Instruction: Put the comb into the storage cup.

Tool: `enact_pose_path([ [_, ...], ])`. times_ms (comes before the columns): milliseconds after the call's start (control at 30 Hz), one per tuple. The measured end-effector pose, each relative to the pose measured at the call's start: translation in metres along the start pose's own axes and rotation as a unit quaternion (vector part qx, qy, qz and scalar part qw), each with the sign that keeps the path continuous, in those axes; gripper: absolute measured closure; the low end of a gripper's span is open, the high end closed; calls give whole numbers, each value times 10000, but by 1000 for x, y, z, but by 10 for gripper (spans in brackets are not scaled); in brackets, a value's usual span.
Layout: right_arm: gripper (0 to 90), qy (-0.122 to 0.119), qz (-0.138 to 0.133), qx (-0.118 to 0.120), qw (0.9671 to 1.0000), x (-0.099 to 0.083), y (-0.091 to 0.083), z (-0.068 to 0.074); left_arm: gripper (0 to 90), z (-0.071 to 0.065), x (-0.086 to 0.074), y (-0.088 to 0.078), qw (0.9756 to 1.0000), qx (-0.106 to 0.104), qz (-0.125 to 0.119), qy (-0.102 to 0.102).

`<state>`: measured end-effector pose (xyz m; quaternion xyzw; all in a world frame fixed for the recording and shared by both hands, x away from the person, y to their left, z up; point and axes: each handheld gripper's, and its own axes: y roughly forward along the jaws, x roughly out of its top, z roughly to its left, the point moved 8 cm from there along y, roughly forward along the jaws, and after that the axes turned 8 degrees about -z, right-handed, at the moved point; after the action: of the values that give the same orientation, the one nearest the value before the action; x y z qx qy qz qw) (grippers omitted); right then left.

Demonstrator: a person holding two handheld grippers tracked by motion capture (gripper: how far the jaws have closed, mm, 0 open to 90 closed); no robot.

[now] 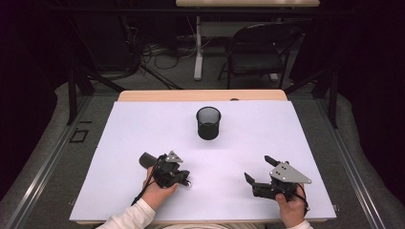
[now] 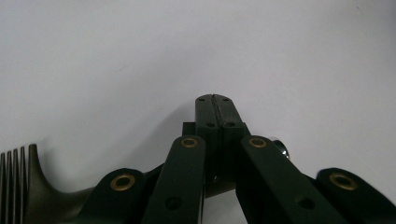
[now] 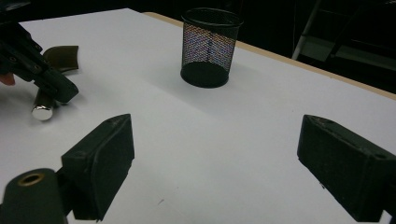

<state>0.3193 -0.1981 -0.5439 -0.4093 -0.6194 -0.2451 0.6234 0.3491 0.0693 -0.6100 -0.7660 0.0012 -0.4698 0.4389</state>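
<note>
Gripping the comb (image 2: 28, 186) low on its handle, my left fingers (image 2: 215, 112) are pinched fully together over it near the desk's (image 1: 143, 124) near-left part; its dark teeth stick out to one side and a shiny metal cap (image 3: 43, 112) ends the handle. It looks like smooth, hard plastic, so I judge it could twist or slide out when lifted, since the hold sits far off its middle. My right fingers (image 1: 258, 169) stand wide and empty. Beyond, the black mesh cup (image 1: 208, 123) is light and round; a clumsy drop might tip it.
</note>
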Motion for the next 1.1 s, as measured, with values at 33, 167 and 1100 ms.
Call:
enact_pose_path([
  [33, 109, 3, 9, -1, 10000, 0, 0, 0, 900, 0, -1, -1, 10000, 15, 36, 36],
  [167, 109, 16, 16, -8, 10000, 0, 0, 0, 900, -1, -6, -4, 10000, -13, 76, 45],
  [1100, 116, -13, 21, 31, 10000, -1, 2, 2, 900, 6, -31, -33, 9998, 44, 127, -131],
])
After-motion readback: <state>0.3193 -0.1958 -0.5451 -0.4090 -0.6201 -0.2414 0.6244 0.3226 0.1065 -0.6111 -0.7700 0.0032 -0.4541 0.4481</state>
